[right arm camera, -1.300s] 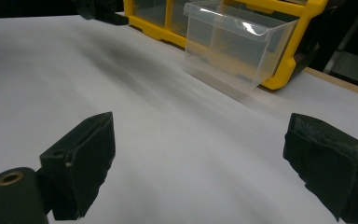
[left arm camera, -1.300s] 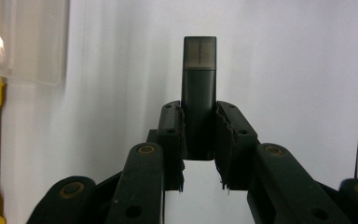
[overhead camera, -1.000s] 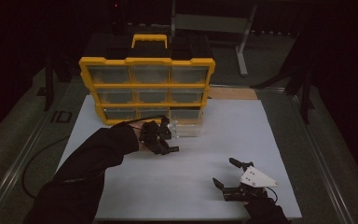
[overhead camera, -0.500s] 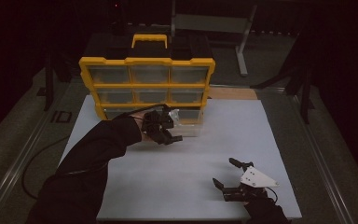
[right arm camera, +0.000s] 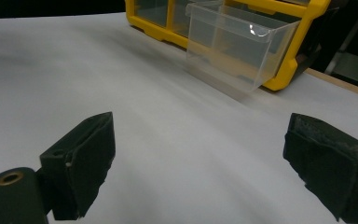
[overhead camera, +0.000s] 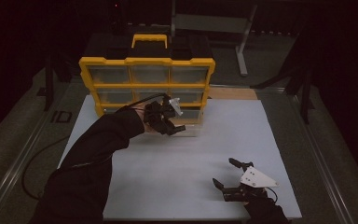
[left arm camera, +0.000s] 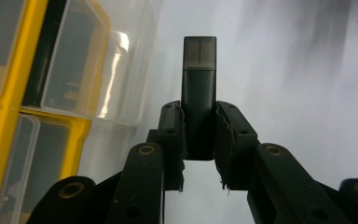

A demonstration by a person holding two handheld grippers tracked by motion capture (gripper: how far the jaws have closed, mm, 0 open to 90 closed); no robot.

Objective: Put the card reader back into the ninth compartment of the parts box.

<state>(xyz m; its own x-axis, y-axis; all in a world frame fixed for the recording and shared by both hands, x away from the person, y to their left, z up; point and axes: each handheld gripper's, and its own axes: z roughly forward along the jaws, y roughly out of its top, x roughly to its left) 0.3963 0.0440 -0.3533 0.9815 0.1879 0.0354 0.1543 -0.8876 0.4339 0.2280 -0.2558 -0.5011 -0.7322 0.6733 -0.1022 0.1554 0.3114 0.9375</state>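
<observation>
So we've got the left tool (left arm camera: pixel 199 135) clamped on a small dark stick (left arm camera: pixel 198 93), probably a USB drive, held up just in front of the yellow organizer (overhead camera: pixel 147 86), likely so it can drop into the clear drawer (right arm camera: pixel 240 44) pulled out at the bottom. The right tool (overhead camera: pixel 233 179) sits near us on the white bench (overhead camera: pixel 270 130), jaws wide apart, nothing in them. The room around is dark.
</observation>
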